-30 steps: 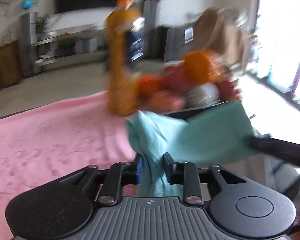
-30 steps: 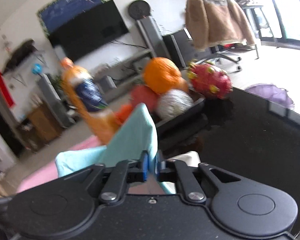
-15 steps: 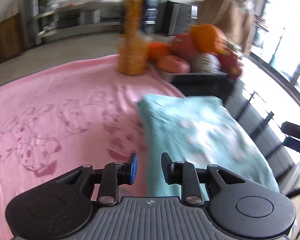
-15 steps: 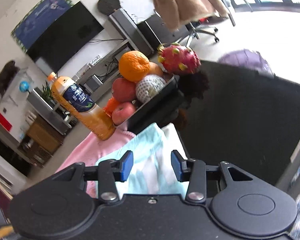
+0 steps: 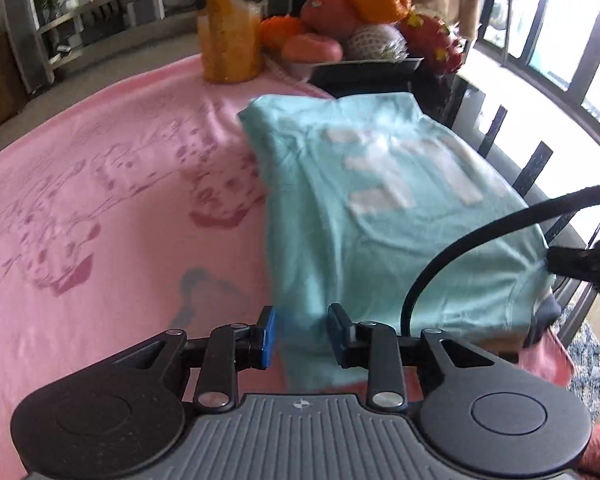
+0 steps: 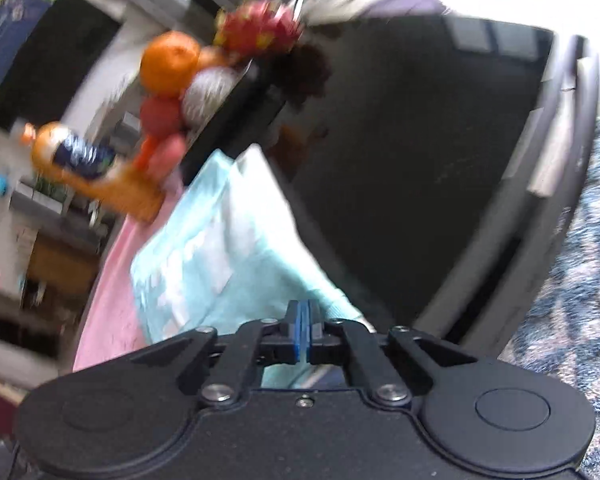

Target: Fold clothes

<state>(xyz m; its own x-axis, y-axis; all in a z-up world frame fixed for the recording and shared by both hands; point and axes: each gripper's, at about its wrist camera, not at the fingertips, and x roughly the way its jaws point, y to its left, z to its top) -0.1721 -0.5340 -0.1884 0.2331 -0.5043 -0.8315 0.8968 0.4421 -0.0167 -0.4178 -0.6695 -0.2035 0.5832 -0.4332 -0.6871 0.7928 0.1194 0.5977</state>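
The teal shirt (image 5: 380, 208) lay folded on the pink blanket (image 5: 100, 200) that covered the surface, filling the centre and right of the left wrist frame, its white print facing up. Its far edge reached toward the black fruit tray (image 5: 364, 68) at the upper centre, and its near edge ran just in front of the left tool (image 5: 301, 330). That tool sat at the bottom centre of the frame with its blue-padded fingers (image 5: 267, 334) spread apart and nothing between them; the shirt's near left corner lay beyond the gap. An orange juice bottle (image 5: 228, 24) stood on the blanket at the upper centre, just left of the tray of fruit (image 5: 356, 12). A black cable (image 5: 480, 232) curved across the right side over the shirt.

In the right wrist frame, which was blurred, the right tool (image 6: 304, 332) sat at the lower centre with its two blue pads pressed together. Shirt cloth lay directly behind and below the fingers, but whether any was pinched between them I could not tell. The shirt (image 6: 220, 248) stretched from there toward the upper left, beside the dark glass surface (image 6: 420, 160) filling the right.
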